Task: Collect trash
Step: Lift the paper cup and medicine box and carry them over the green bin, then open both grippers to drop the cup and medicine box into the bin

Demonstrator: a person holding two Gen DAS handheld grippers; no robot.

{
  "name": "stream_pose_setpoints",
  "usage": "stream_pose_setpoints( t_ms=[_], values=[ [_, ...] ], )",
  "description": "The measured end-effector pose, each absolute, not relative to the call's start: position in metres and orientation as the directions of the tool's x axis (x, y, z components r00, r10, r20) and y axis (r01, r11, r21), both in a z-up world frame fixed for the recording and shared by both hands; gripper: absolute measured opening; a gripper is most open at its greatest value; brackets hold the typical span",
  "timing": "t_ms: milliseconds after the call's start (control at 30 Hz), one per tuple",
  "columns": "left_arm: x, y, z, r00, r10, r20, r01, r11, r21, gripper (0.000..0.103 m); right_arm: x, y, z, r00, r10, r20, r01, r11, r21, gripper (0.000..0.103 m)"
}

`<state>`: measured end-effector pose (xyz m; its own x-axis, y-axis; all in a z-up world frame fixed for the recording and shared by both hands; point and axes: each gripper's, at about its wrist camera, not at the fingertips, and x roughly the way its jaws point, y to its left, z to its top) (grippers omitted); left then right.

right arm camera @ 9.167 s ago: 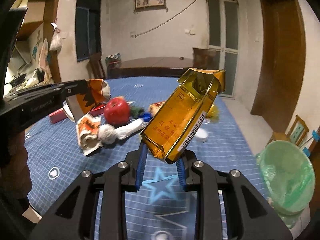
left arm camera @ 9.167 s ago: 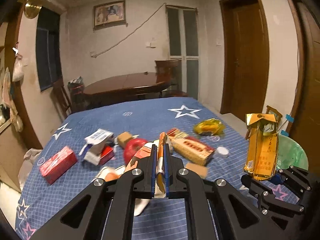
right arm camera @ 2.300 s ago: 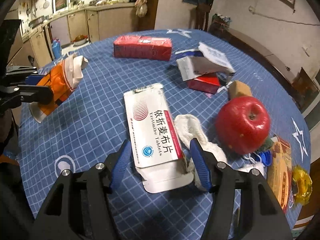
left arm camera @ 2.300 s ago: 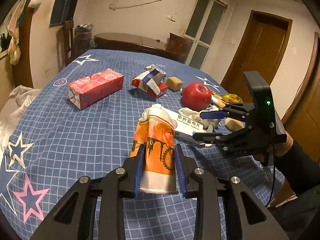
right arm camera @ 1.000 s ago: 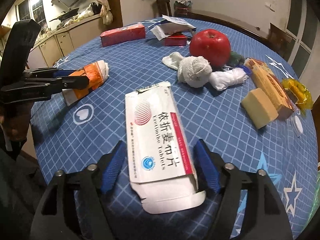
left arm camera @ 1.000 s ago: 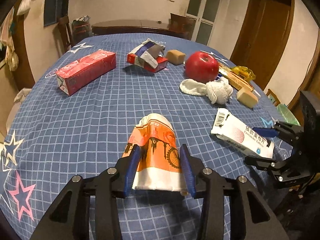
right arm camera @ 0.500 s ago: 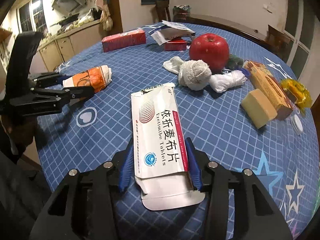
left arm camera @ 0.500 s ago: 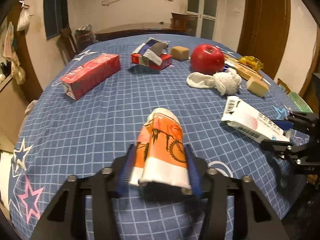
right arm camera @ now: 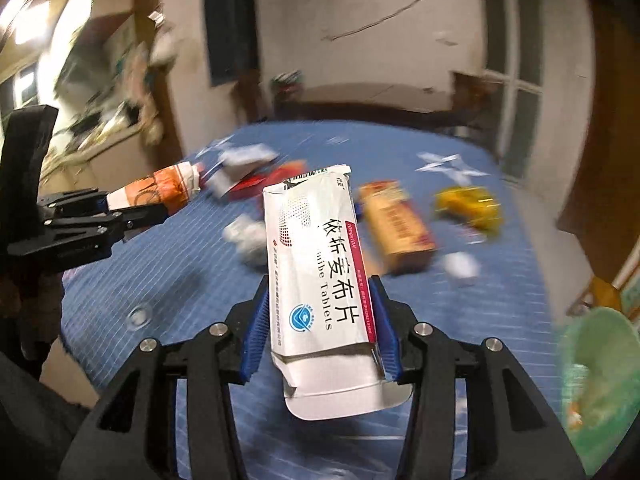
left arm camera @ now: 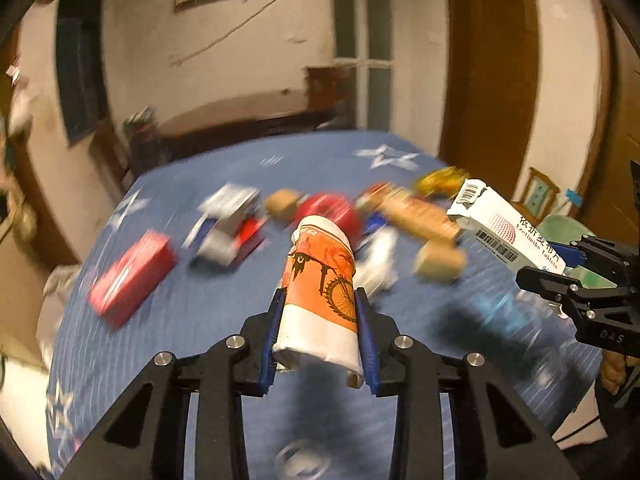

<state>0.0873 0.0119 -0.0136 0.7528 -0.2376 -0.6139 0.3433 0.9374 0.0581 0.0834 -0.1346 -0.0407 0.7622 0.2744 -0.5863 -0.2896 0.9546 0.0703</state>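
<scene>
Above the table (left arm camera: 224, 312), the left gripper (left arm camera: 320, 312) closes on a cup (left arm camera: 320, 280) — at 3 o'clock, the right gripper (right arm camera: 320, 320) clamps a box (right arm camera: 320, 264).

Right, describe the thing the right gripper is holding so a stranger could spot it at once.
Above the near edge of the blue checked tablecloth, the right gripper clamps a flattened white tablet box. It alone bears large black Chinese characters, a red side stripe and a torn-open bottom flap; the orange paper cup nearby sits in the left gripper.
</scene>
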Motion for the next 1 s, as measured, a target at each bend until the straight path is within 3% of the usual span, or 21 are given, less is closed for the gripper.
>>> stream_pose_setpoints(
  t_ms=[200,433,700,1000],
  values=[
    [0.102,-0.085,0.016,0.740,-0.364,-0.566,0.495,0.864,0.093,0.035,0.071,-0.214,-0.016,0.823,0.119,-0.556,-0.099,0.993,0.066,0.045],
    [0.112,-0.202,0.021,0.661,-0.487,-0.571,0.648,0.754,0.106,0.035,0.050,-0.300,-0.004,0.821,-0.053,-0.569,0.110,0.992,0.065,0.045],
    [0.115,-0.313,0.004,0.590,-0.543,-0.598,0.750,0.642,0.157,0.035,0.042,-0.365,-0.012,0.771,-0.176,-0.613,0.268,0.962,0.061,0.045],
    [0.106,-0.383,-0.025,0.516,-0.571,-0.639,0.819,0.547,0.172,0.035,0.026,-0.411,-0.038,0.716,-0.229,-0.659,0.370,0.926,0.080,0.046]
  ],
)
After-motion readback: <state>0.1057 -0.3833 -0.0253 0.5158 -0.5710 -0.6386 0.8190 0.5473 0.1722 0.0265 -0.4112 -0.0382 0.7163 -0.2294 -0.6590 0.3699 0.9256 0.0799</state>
